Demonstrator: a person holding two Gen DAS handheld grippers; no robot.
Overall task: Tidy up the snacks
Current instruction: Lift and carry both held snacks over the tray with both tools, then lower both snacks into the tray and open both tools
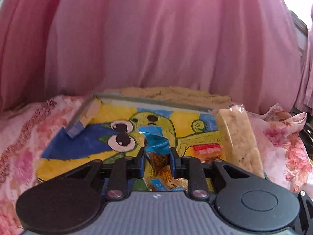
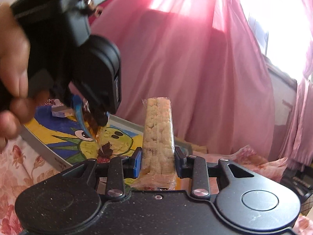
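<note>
- Left gripper has its blue-padded fingers pinching a small blue-and-clear plastic snack packet with dark brown contents, crinkled blue end pointing away from the camera.
- From the right wrist view, that same left gripper hangs at upper left, held in a person's hand, the blue-and-clear packet dangling from its tip over the drawing.
- Right gripper has its fingers clamped on a tall clear-wrapped pale puffed-rice bar, which stands upright between them.
- In the left wrist view the puffed-rice bar rises along the right edge of the picture board, tilted slightly.
- Below both snacks lies a flat, grey-edged board painted with a yellow-green cartoon creature on a yellow and blue ground; in the right view it sits to the left, at a slant.
- A small red-labelled packet rests on the painted board, just beside the rice bar.
- The board sits on a pink floral cloth that covers the surface.
- Behind everything hangs a pink curtain, brightly lit from a window on the right.
</note>
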